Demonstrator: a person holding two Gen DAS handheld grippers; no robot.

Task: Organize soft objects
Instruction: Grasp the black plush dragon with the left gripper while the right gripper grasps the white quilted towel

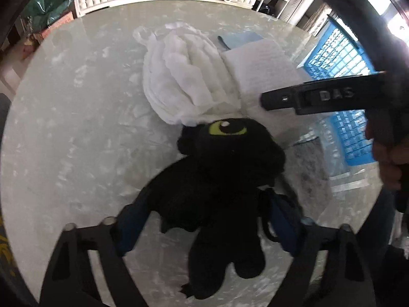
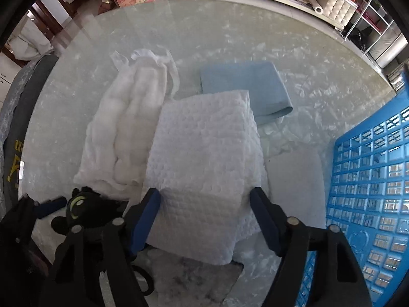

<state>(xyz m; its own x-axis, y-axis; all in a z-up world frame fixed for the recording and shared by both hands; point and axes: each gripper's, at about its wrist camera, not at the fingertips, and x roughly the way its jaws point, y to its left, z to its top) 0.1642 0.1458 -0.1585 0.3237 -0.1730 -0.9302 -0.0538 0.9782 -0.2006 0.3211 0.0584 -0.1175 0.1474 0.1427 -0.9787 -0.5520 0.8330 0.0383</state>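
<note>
A black plush dragon [image 1: 225, 179] with a green eye lies on the glass table between the fingers of my left gripper [image 1: 208, 220], which stand on either side of its body, apparently closed on it. It also shows in the right wrist view [image 2: 81, 209]. My right gripper [image 2: 205, 202] is open, its blue pads on either side of a folded white waffle towel [image 2: 204, 153]; contact is unclear. The towel shows in the left wrist view [image 1: 260, 69], with the right gripper's finger [image 1: 319, 97] above it. A crumpled white cloth [image 2: 120, 128] lies to its left.
A folded light-blue cloth [image 2: 245, 89] lies behind the white towel. A blue plastic basket [image 2: 370, 192] stands at the right, also in the left wrist view [image 1: 340, 58]. A grey cloth [image 2: 194, 276] lies near the front. White shelving stands beyond the table.
</note>
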